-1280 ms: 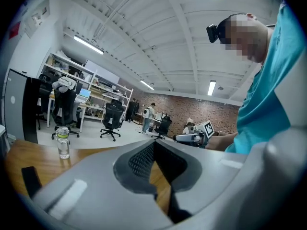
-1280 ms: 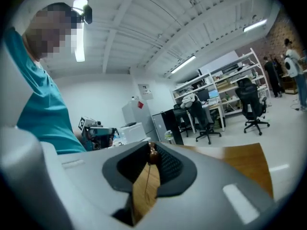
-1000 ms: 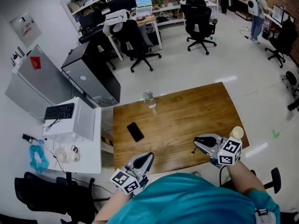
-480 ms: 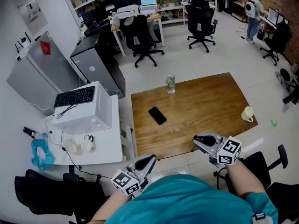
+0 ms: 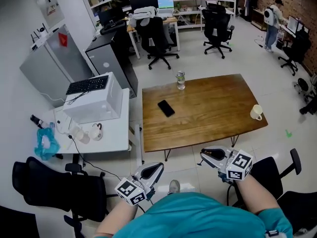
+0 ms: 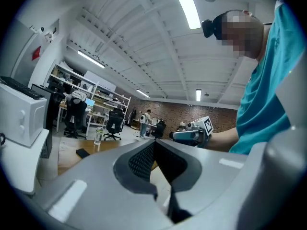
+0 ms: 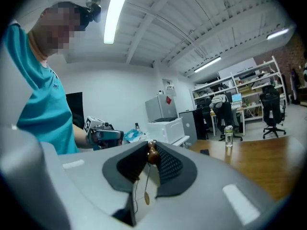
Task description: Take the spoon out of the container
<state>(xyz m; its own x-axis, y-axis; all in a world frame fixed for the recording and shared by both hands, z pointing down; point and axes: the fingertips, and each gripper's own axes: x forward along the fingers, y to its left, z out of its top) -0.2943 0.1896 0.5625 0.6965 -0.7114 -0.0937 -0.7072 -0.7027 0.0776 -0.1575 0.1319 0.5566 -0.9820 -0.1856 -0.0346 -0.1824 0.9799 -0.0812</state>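
My right gripper (image 7: 151, 150) is shut on the brown top end of a small spoon (image 7: 152, 153); its thin stem and little bowl hang down between the jaws. In the head view that gripper (image 5: 205, 156) is held over the floor, short of the wooden table (image 5: 208, 120). The container, a cream cup (image 5: 256, 112), stands at the table's right edge, well away from both grippers. My left gripper (image 5: 157, 168) hovers low at the left, jaws together with nothing in them (image 6: 154, 145).
A black phone (image 5: 166, 108) and a clear bottle (image 5: 180, 80) are on the wooden table. A white side table (image 5: 106, 138) with a white box and keyboard stands at the left. Black chairs (image 5: 59, 190) flank me; office chairs and desks fill the back.
The view has drawn back from the wooden table: it and the cup now lie farther ahead. Both grippers keep their pose before my body, the spoon still in the right one.
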